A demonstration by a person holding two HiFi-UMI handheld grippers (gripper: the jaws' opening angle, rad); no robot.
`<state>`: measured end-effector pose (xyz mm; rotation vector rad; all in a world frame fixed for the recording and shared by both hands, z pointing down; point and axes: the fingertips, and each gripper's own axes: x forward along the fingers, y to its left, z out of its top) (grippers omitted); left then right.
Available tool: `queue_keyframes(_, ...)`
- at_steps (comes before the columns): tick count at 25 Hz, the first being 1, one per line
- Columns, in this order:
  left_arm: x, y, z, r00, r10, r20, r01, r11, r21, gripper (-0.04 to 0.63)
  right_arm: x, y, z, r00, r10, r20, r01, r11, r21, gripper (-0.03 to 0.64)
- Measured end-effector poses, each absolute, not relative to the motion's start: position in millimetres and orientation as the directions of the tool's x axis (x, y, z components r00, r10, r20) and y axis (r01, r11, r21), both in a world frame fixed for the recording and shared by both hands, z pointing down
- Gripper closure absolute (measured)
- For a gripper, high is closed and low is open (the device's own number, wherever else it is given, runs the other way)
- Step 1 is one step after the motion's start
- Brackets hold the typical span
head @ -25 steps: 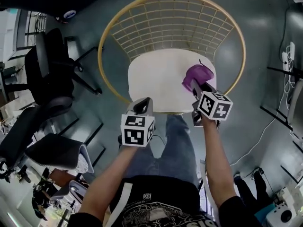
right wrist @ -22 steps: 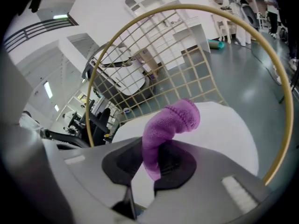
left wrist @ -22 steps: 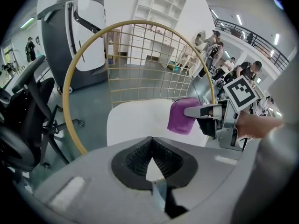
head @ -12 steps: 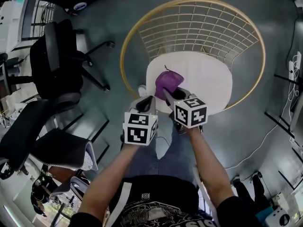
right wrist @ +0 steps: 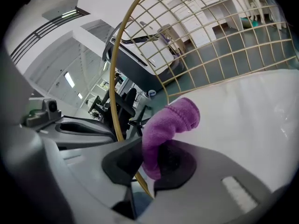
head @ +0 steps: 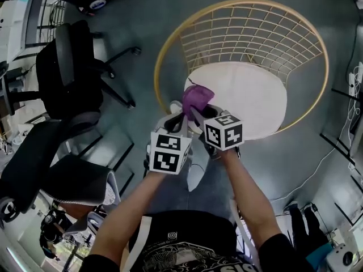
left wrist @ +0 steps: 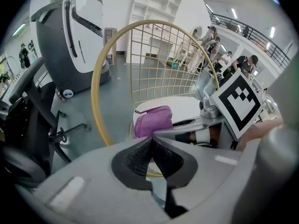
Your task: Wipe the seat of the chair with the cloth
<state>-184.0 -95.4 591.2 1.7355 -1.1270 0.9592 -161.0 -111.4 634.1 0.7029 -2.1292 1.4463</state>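
A round chair with a gold wire back point(head: 255, 33) has a white seat point(head: 249, 98). A purple cloth point(head: 196, 98) rests at the seat's near-left edge, and my right gripper point(head: 199, 112) is shut on it. The right gripper view shows the purple cloth point(right wrist: 169, 125) pinched between the jaws, bulging forward over the white seat point(right wrist: 252, 120). My left gripper point(head: 177, 120) hangs just left of the right one, off the seat's edge, shut with nothing in it. From the left gripper view the cloth point(left wrist: 153, 122) lies just ahead on the seat point(left wrist: 187, 107).
Black office chairs point(head: 62, 78) stand to the left on the grey floor. The gold rim point(head: 161, 67) rings the seat. The person's legs and a white shoe point(head: 195, 169) are below the grippers. Cables point(head: 346, 78) run along the right.
The right gripper has swept the cloth from the seat's right side across to its near-left edge. The left gripper has stayed close to where it was.
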Motion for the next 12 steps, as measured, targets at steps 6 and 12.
queue_keyframes(6, -164, -90, 596, 0.323, -0.287, 0.902, -0.936, -0.237, 0.260, 0.594, -131, -110, 644, -0.724, -0.180, 0.666, -0.687, 0.277, -0.672, 0.555)
queue_keyframes(12, -135, -83, 600, 0.344, -0.271, 0.899, -0.926, -0.258, 0.277, 0.594, -85, -107, 660, -0.674, -0.207, 0.709, -0.739, 0.197, -0.645, 0.555)
